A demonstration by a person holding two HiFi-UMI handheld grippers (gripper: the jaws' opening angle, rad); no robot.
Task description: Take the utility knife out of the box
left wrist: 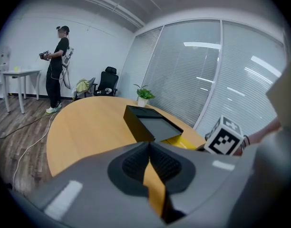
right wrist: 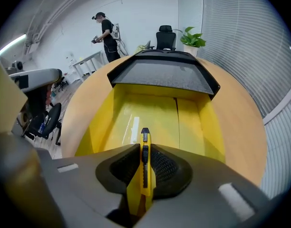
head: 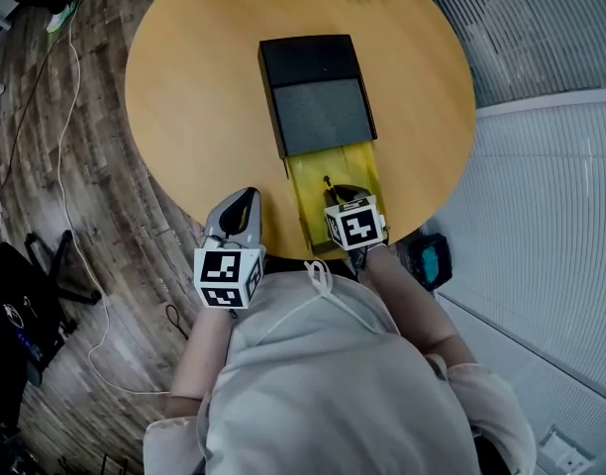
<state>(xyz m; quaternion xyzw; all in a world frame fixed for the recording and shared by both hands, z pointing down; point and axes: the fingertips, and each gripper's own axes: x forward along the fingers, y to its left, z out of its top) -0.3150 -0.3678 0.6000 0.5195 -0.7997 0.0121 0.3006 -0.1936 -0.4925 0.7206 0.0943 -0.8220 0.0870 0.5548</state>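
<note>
A black box (head: 313,87) lies on the round wooden table (head: 194,117), its yellow drawer (head: 367,166) pulled out toward me. My right gripper (head: 335,188) points steeply down into the drawer's near end. In the right gripper view the yellow utility knife (right wrist: 144,167) stands between the ribbed pads, and the right gripper (right wrist: 144,148) is shut on it, the black slider facing the camera. The drawer floor (right wrist: 155,115) beyond it is bare. My left gripper (head: 246,198) hangs over the table's near edge, left of the drawer; in its own view the left gripper (left wrist: 149,146) is shut with nothing in it.
A small potted plant (left wrist: 144,95) stands at the table's far edge. A person (left wrist: 57,65) stands across the room near a white desk, with an office chair (left wrist: 107,82) beyond the table. A cable (head: 70,166) runs over the wooden floor at left.
</note>
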